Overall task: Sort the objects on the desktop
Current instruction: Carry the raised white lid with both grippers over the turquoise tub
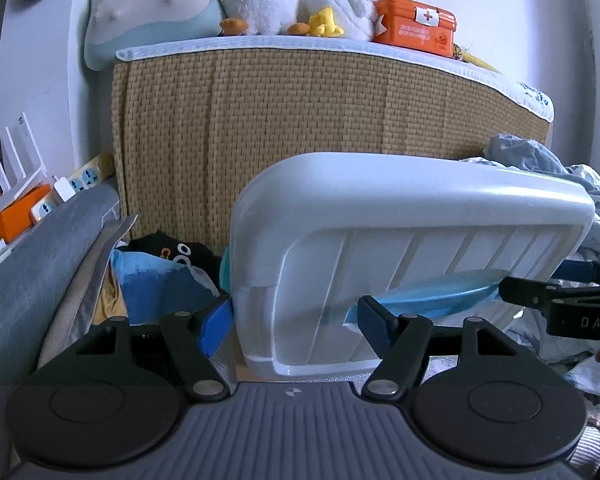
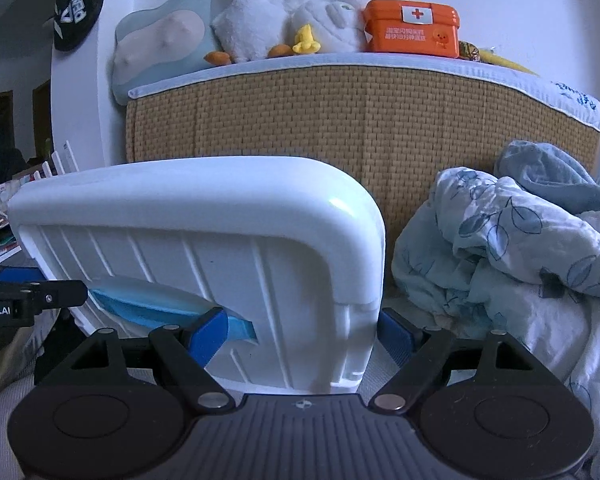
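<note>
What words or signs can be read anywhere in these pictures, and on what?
"DAS": right gripper, seen from the left wrist.
"obot.AI": left gripper, seen from the right wrist.
Red cross sign: orange first-aid box; its white lettering is too small to read.
White characters on hanging black item: unreadable.

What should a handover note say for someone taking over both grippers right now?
Left gripper: clamped on one end of the white plastic bin.
Right gripper: clamped on the opposite end.
The bin hangs tilted between them in front of the woven headboard, a blue oval piece showing through its wall.
Done: bin lifted. Left: set it down; sorting progress cannot be seen.
</note>
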